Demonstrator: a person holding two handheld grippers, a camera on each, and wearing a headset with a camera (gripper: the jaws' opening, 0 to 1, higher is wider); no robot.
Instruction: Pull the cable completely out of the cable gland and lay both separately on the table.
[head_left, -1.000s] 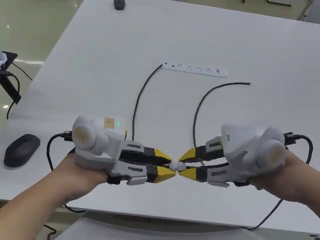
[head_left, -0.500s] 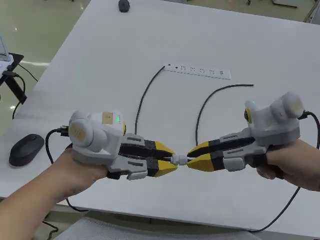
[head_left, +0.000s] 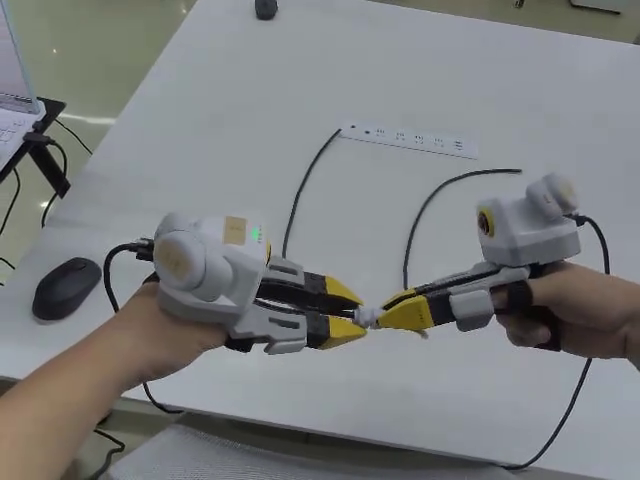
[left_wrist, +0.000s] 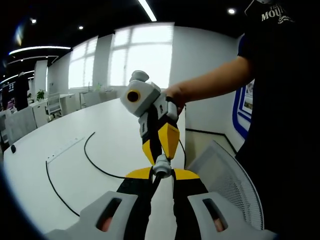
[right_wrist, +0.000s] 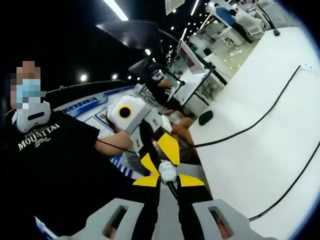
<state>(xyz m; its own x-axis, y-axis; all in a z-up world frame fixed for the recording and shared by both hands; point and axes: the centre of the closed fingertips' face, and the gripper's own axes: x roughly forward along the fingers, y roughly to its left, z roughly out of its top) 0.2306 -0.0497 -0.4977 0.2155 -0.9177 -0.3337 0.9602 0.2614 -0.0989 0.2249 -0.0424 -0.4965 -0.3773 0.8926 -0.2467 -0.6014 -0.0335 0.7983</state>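
— Where the two grippers meet above the white table (head_left: 250, 90), what sits between them?
— A small pale-grey cable gland (head_left: 368, 317), clamped by the left gripper (head_left: 350, 313); the right gripper (head_left: 393, 311) pinches its black cable (head_left: 432, 203).

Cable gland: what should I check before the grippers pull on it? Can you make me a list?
1. Left gripper shut on the cable gland: ok.
2. Right gripper shut on the cable just beside the gland: looks ok.
3. Cable out of the gland: not ok, it is in it.
4. Cable's loose end lying apart from the power strip: ok.
5. Bare table below for laying both down: ok.
6. How much cable sits inside the gland: cannot tell.
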